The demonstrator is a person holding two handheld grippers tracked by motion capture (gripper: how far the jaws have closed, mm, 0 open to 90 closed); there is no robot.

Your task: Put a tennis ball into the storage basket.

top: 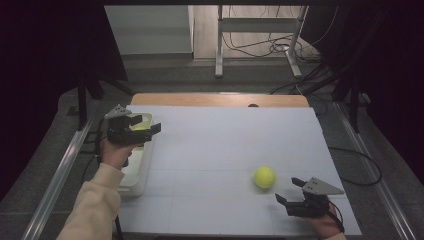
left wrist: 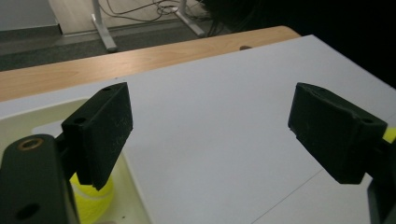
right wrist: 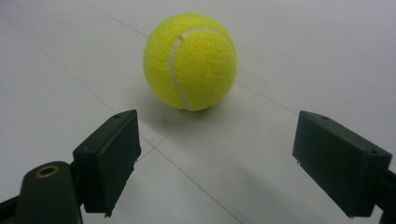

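The right tongs (top: 289, 190) hang low at the bench's (top: 225, 145) five o'clock corner, jaws wide apart and holding nothing, with the tennis ball (top: 264, 177) resting on the white surface just off their ten o'clock. At nine o'clock the left tongs (top: 145, 123) hover, also spread, above a pale tray (top: 135, 175) holding a second ball (left wrist: 93, 200).

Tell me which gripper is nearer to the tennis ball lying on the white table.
Right. The right gripper sits just in front of the tennis ball, jaws open toward it without touching. The left gripper hovers over the white tray at the table's far left side.
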